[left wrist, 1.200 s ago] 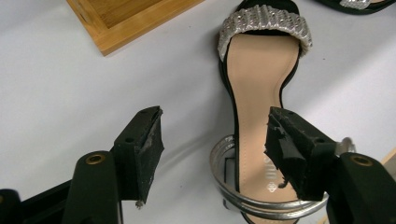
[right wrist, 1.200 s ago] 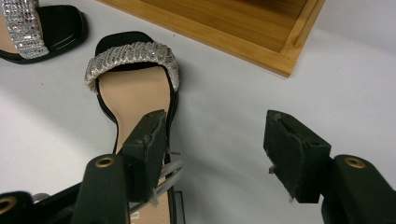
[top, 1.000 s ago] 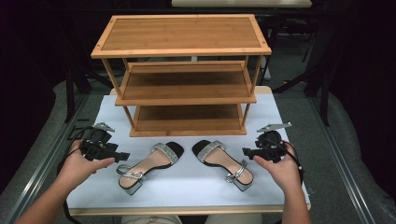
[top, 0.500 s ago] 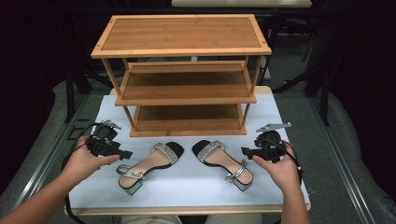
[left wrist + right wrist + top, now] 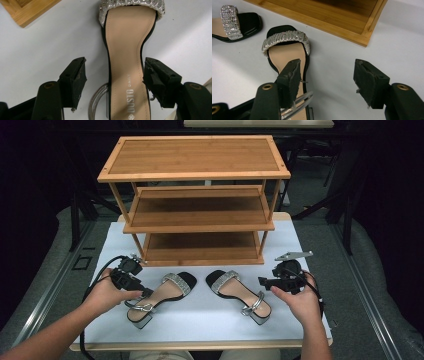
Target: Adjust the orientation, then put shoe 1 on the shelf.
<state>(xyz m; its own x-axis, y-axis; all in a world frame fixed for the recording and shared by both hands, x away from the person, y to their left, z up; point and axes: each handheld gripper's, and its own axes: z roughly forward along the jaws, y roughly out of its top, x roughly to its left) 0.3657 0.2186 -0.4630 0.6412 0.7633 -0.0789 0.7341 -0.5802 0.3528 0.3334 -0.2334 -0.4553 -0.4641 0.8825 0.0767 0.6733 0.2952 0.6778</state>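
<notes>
**shoefan_22:** So which sandal gets picked up first, you think? Two sandals lie on the white counter [image 5: 310,245] in front of the wooden shoe rack [image 5: 195,195], toes toward the rack, heels toward the counter's near edge.

**benchlurker:** My money's on the left sandal [image 5: 159,296]. The left hand-held gripper [image 5: 113,82] is right over it, and in the left gripper view the insole runs straight up between the two black jaws, long axis in line with the way the gripper points. Jaws stand wide, one on each side of the narrow waist of the sole, neither pad touching it as far as I can see. So it's straddling, not gripping.

**shoefan_22:** And the other side?

**benchlurker:** The right hand-held gripper [image 5: 327,77] is also spread wide with nothing in it. The right sandal [image 5: 239,295] lies off to that gripper's own left: in the right gripper view one jaw hangs over the heel end by the clear ankle strap, the other over bare counter. It would need to shift sideways to get the sole centred.

**shoefan_22:** So the left is nearer to a grab.

**benchlurker:** Yeah, I'd guess it only has to drop a bit and squeeze across the sole. Both sandals sit mid-counter, near the rack's bottom shelf.
</notes>
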